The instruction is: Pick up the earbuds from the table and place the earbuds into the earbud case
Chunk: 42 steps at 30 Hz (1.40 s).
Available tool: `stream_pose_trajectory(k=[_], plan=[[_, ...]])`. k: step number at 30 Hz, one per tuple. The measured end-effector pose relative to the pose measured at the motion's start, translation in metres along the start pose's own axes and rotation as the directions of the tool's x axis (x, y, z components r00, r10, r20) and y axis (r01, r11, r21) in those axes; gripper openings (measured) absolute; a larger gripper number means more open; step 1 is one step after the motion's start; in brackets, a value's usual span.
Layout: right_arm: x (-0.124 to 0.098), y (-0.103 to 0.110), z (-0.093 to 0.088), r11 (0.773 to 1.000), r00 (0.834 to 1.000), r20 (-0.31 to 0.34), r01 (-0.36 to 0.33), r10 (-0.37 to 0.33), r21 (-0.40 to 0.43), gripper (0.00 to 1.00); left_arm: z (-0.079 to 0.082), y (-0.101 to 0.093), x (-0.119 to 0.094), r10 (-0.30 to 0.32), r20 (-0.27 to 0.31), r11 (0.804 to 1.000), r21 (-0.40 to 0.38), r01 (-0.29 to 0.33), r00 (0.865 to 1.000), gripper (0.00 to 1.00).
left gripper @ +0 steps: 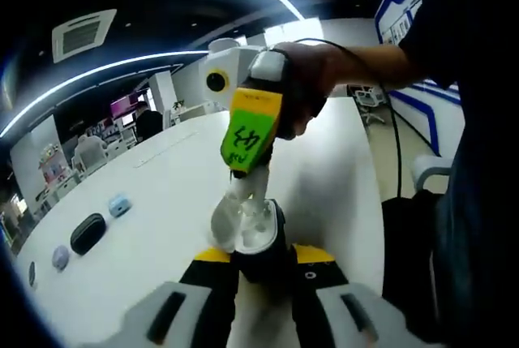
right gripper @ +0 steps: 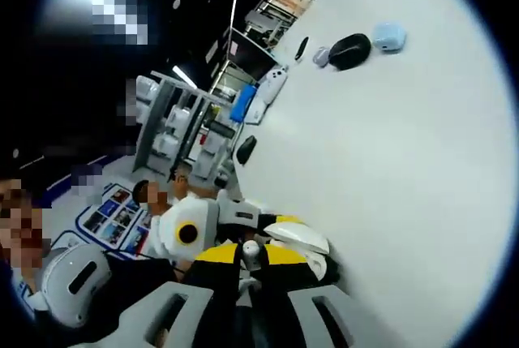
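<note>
In the left gripper view my left gripper (left gripper: 261,255) is shut on the dark base of an open earbud case (left gripper: 253,234) with a white inside, on the white table (left gripper: 162,178). My right gripper (left gripper: 238,173), with a green and yellow label, comes down from above and holds a white earbud (left gripper: 240,190) right over the case's opening. In the right gripper view the right gripper (right gripper: 250,255) is shut on the small white earbud (right gripper: 251,247), with the case's white lid (right gripper: 298,238) just beyond. A hand (left gripper: 312,80) grips the right gripper.
On the table's far left lie a black oval case (left gripper: 87,233), a pale blue case (left gripper: 119,204) and a small grey-lilac item (left gripper: 60,257); the right gripper view shows them as the black case (right gripper: 350,49) and blue case (right gripper: 389,36). A white controller (right gripper: 272,87) lies near the table's edge.
</note>
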State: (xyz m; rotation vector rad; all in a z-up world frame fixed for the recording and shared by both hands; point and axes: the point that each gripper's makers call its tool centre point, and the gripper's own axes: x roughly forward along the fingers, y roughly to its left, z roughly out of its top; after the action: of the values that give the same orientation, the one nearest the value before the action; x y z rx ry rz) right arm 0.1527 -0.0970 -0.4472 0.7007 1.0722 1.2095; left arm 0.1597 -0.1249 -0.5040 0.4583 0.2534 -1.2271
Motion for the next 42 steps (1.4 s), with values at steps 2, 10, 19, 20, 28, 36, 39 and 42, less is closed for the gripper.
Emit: stream_pose_trajectory(k=[2,10,19,20,28,36,39,42], plan=[[0.001,-0.002,-0.001,1.0,1.0,-0.014,0.008,-0.008,0.004,0.1,0.0,0.0,0.0,0.001,0.002,1.0,-0.002,-0.001,1.0,0.26],[0.001,-0.007,-0.005,0.999,0.998,-0.062,0.027,-0.025,0.032,0.1,0.0,0.0,0.001,-0.002,0.004,1.0,0.001,0.002,1.0,0.26],[0.003,-0.008,-0.004,0.986,0.988,-0.117,0.084,-0.101,-0.141,0.1,0.001,0.0,0.001,-0.002,-0.002,1.0,0.013,0.002,1.0,0.26],[0.004,-0.009,-0.003,0.976,0.985,-0.122,0.096,-0.122,-0.195,0.1,0.001,0.0,0.001,-0.002,-0.002,1.0,0.012,0.002,1.0,0.26],[0.009,-0.008,-0.005,0.913,0.963,-0.168,0.132,-0.21,-0.387,0.09,0.0,0.0,0.001,-0.001,-0.001,1.0,0.002,0.001,1.0,0.26],[0.006,-0.011,-0.001,0.879,0.96,-0.101,0.194,-0.262,-0.436,0.09,0.0,0.001,0.001,0.0,0.005,1.0,-0.009,0.0,1.0,0.26],[0.004,-0.009,0.0,0.834,0.959,-0.052,0.216,-0.28,-0.507,0.08,0.0,0.001,0.001,0.002,0.009,1.0,-0.012,-0.002,1.0,0.26],[0.002,-0.006,-0.006,0.828,0.96,-0.04,0.218,-0.278,-0.517,0.08,-0.001,0.001,0.001,0.003,0.013,1.0,-0.018,-0.003,1.0,0.26]])
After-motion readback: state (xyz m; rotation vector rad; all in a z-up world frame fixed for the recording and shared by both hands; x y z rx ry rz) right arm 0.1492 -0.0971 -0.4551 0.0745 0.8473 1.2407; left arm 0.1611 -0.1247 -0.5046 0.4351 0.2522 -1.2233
